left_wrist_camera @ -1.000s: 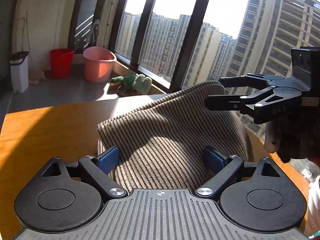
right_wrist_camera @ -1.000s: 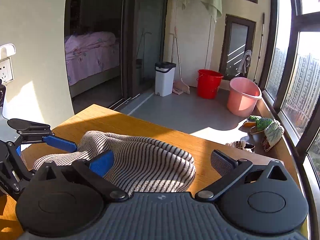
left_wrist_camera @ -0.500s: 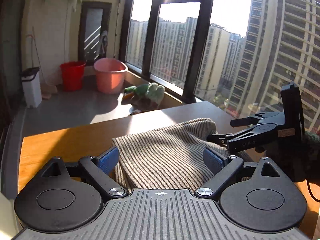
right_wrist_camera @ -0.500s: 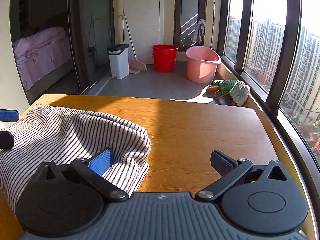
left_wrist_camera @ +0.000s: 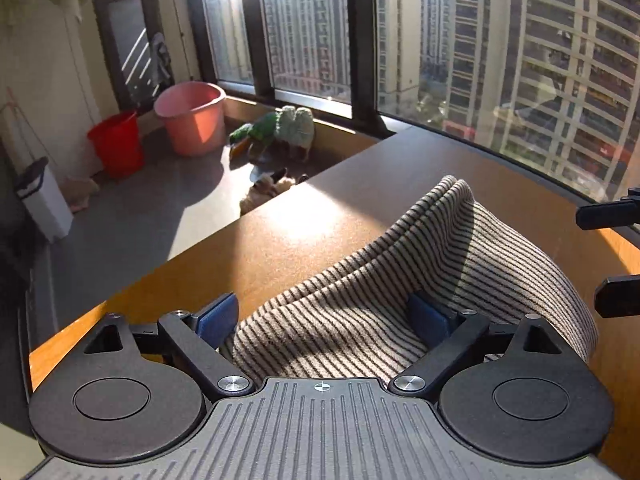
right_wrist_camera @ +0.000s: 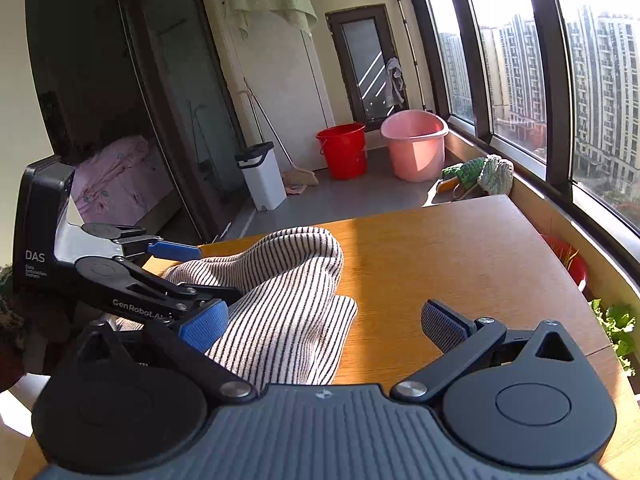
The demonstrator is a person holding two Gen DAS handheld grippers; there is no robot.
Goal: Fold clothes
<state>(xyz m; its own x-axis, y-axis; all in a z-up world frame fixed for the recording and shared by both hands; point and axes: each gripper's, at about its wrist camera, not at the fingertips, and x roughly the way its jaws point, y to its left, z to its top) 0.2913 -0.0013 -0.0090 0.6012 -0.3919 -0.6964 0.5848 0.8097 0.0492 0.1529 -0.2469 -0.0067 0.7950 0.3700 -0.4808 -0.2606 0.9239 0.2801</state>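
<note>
Here the left gripper (left_wrist_camera: 324, 320) stands spread around the garment (left_wrist_camera: 420, 280), not pinching. The right gripper (right_wrist_camera: 320, 322), likewise spread, hangs over the worktop (right_wrist_camera: 440, 256), probably to reach a fresh edge.

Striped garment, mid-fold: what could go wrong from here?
1. The striped garment is bunched and humped on the table; releasing now would likely leave a lumpy fold.
2. Both tongs are open, the left tongs straddling loose cloth, so a close could pinch extra layers.
3. The right tongs sit close beside the left tongs; they could collide.
</note>
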